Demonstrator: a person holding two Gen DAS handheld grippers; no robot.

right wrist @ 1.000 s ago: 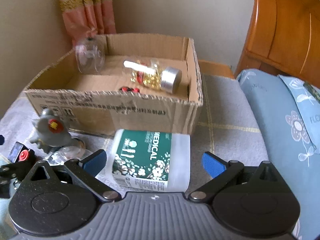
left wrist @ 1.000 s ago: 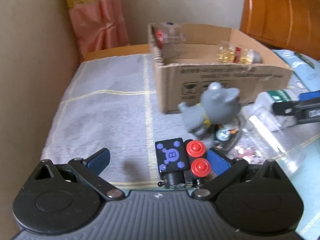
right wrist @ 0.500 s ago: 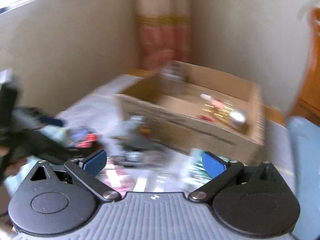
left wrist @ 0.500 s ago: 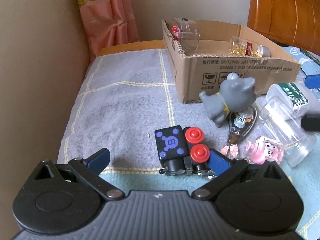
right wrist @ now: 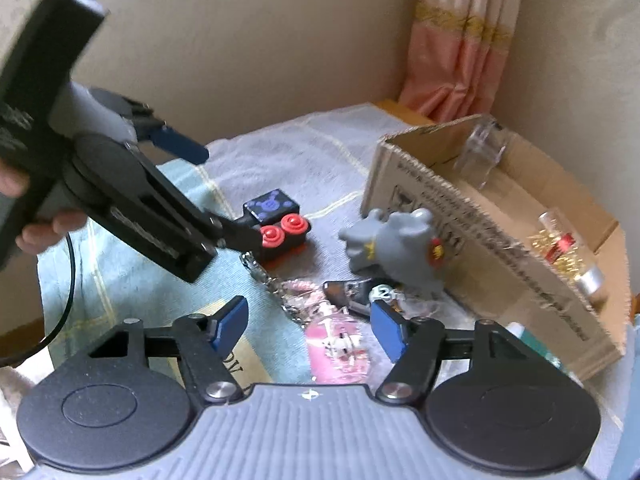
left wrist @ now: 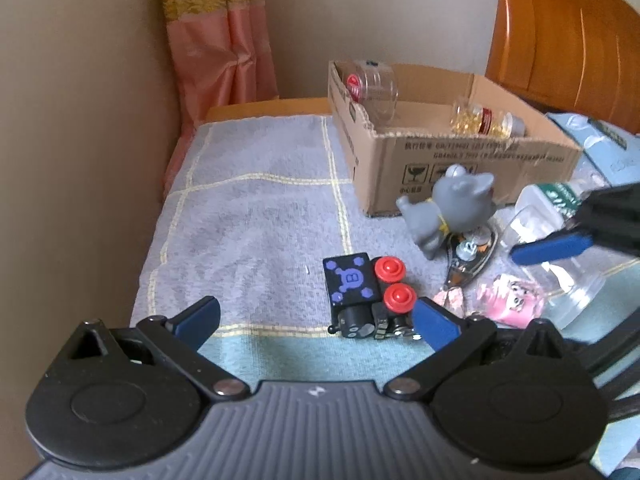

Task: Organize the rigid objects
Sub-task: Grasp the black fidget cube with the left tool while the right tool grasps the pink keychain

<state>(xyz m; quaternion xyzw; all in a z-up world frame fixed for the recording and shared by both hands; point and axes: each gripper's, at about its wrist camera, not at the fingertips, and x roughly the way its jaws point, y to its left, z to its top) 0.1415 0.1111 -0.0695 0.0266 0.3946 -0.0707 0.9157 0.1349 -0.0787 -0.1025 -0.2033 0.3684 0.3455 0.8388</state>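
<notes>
A black toy block with red buttons [left wrist: 366, 286] lies on the grey cloth just ahead of my open left gripper [left wrist: 316, 318], its right finger touching the toy's right side; the toy also shows in the right wrist view [right wrist: 278, 230]. A grey cat figure [left wrist: 448, 208] stands by the cardboard box [left wrist: 460, 162]. A pink packet [left wrist: 512, 300] and a clear keychain [left wrist: 468, 256] lie to the right. My right gripper [right wrist: 310, 328] is open above the pink packet [right wrist: 340, 348]; its blue finger [left wrist: 552, 246] enters the left view.
The box holds a clear jar [left wrist: 374, 86] and a bottle of yellow capsules [left wrist: 482, 120]. A clear medical bottle [left wrist: 552, 216] lies beside it. A wall runs along the left; a wooden headboard [left wrist: 560, 32] stands at the back right.
My right gripper swung left from the medical bottle to face the toys and the left gripper. My left gripper pulled back a little; the toy block stays in place.
</notes>
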